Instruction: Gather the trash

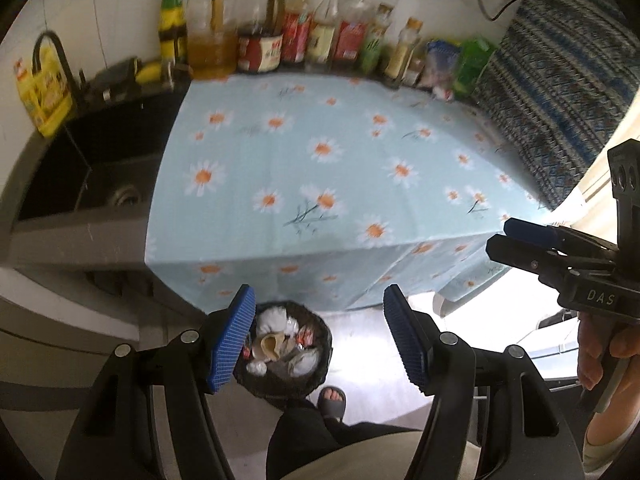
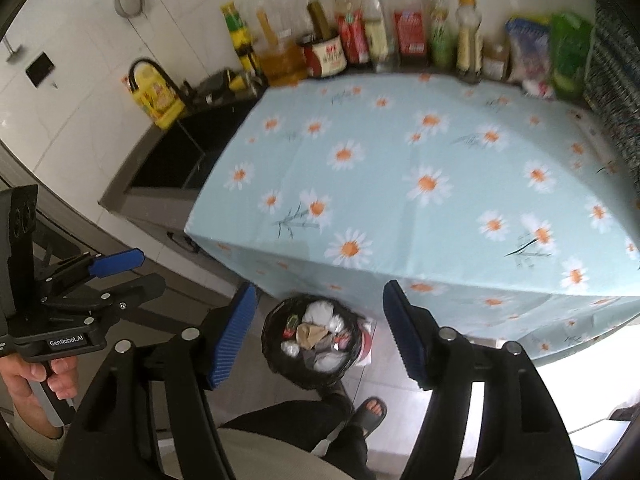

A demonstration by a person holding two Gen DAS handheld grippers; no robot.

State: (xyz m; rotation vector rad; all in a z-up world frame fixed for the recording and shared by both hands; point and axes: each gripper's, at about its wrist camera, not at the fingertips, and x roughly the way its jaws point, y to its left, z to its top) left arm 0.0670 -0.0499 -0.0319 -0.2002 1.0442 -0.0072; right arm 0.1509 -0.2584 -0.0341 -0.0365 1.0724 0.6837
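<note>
A black-lined trash bin (image 1: 286, 350) stands on the floor below the counter's front edge, holding crumpled white paper, a brown scrap and red wrappers; it also shows in the right wrist view (image 2: 314, 342). My left gripper (image 1: 320, 340) is open and empty, held high above the bin. My right gripper (image 2: 320, 338) is also open and empty above the bin. The right gripper shows in the left wrist view (image 1: 500, 238) at the right edge. The left gripper shows in the right wrist view (image 2: 150, 270) at the left. The daisy-print cloth (image 1: 320, 168) on the counter carries no loose trash.
A row of bottles and jars (image 1: 280, 32) lines the back wall, with food packets (image 2: 548, 52) at the right end. A black sink (image 1: 92, 168) with a tap lies left of the cloth. A patterned blue cloth (image 1: 560, 92) hangs at the right. The person's sandalled foot (image 1: 332, 400) stands beside the bin.
</note>
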